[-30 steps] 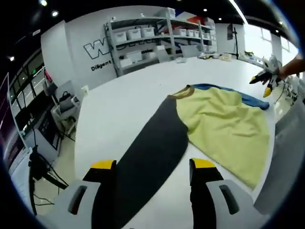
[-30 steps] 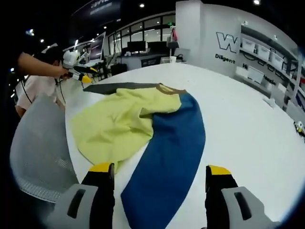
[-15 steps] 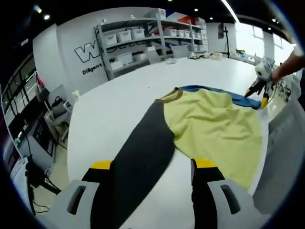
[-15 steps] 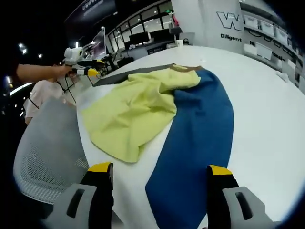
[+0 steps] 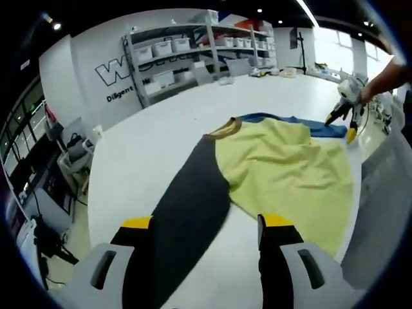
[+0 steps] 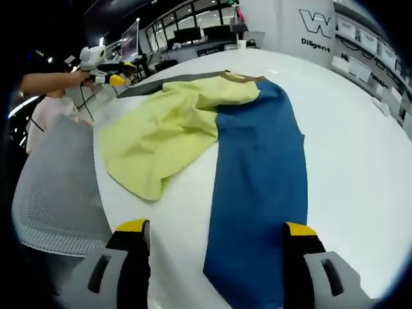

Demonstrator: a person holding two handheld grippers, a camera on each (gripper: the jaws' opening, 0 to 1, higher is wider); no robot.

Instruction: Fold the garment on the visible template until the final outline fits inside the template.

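Observation:
A long-sleeved garment lies spread on the white table (image 5: 161, 129). It has a crumpled yellow body (image 5: 290, 167), a black sleeve (image 5: 187, 206) and a blue sleeve (image 6: 261, 161). My left gripper (image 5: 206, 222) is open above the black sleeve's cuff end, its jaws standing to either side of the sleeve. My right gripper (image 6: 215, 226) is open above the blue sleeve's end in the same way. Each gripper shows small in the other's view: the right gripper (image 5: 344, 116) by the blue sleeve's far end, the left gripper (image 6: 106, 69) held in a hand beyond the black sleeve (image 6: 161, 82).
A grey mesh chair (image 6: 55, 187) stands against the table edge beside the yellow body; the chair (image 5: 386, 193) also shows in the left gripper view. Metal shelves with boxes (image 5: 193, 48) line the far wall. Desks with monitors (image 6: 193, 32) stand beyond the table.
Both cameras have shifted a little; the right gripper view has come in over the blue sleeve, which now runs straighter between its jaws. The garment lies as before. Both grippers stay open.

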